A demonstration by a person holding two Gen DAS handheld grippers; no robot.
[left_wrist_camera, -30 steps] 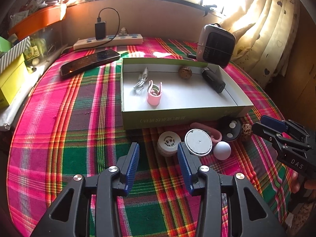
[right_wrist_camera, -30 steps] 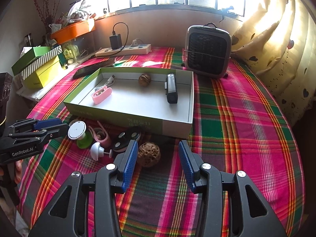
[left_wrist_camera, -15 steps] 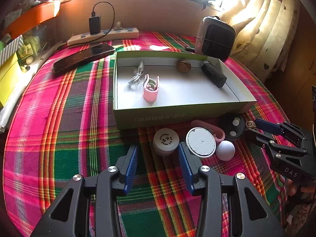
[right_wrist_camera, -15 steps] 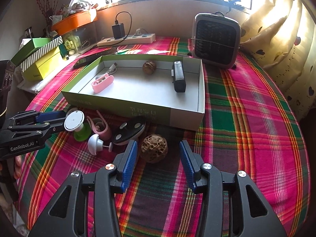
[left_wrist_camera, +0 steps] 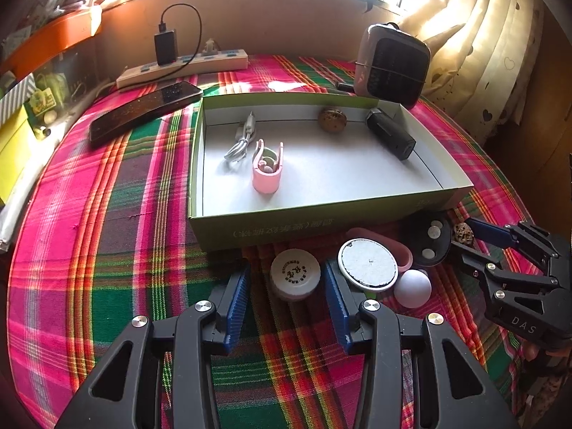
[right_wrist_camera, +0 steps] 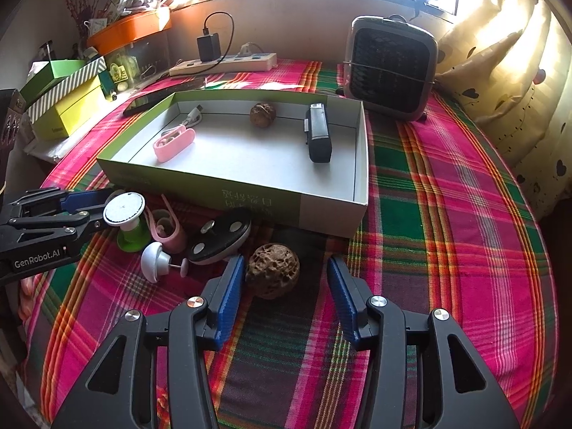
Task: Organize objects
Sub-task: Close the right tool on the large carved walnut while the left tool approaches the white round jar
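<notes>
A green shallow box (left_wrist_camera: pixel 321 227) (right_wrist_camera: pixel 228 193) holds a pink clip (left_wrist_camera: pixel 266 168), a cable (left_wrist_camera: pixel 241 141), a walnut (left_wrist_camera: pixel 331 119) and a black device (left_wrist_camera: pixel 391 136). In front of it lie a small white jar (left_wrist_camera: pixel 295 279), a white-topped green spool (left_wrist_camera: pixel 368 266) (right_wrist_camera: pixel 125 211), a pink clip (right_wrist_camera: pixel 168 230), a white knob (left_wrist_camera: pixel 413 287) (right_wrist_camera: pixel 153 261), a black oval case (right_wrist_camera: pixel 220 237) and a brown walnut (right_wrist_camera: pixel 272 275). My left gripper (left_wrist_camera: pixel 286 293) is open with the white jar between its fingers. My right gripper (right_wrist_camera: pixel 286 286) is open with the brown walnut between its fingers.
A small heater (right_wrist_camera: pixel 391 68) stands behind the box at the right. A power strip with charger (left_wrist_camera: pixel 182 66) and a dark phone (left_wrist_camera: pixel 143 114) lie at the back left. Yellow and green boxes (right_wrist_camera: pixel 68 96) sit at the left. A curtain (right_wrist_camera: pixel 500 71) hangs on the right.
Both grippers have moved forward and down. The white jar now lies between my left fingers and the brown walnut lies deeper between my right fingers. Both stay open.
</notes>
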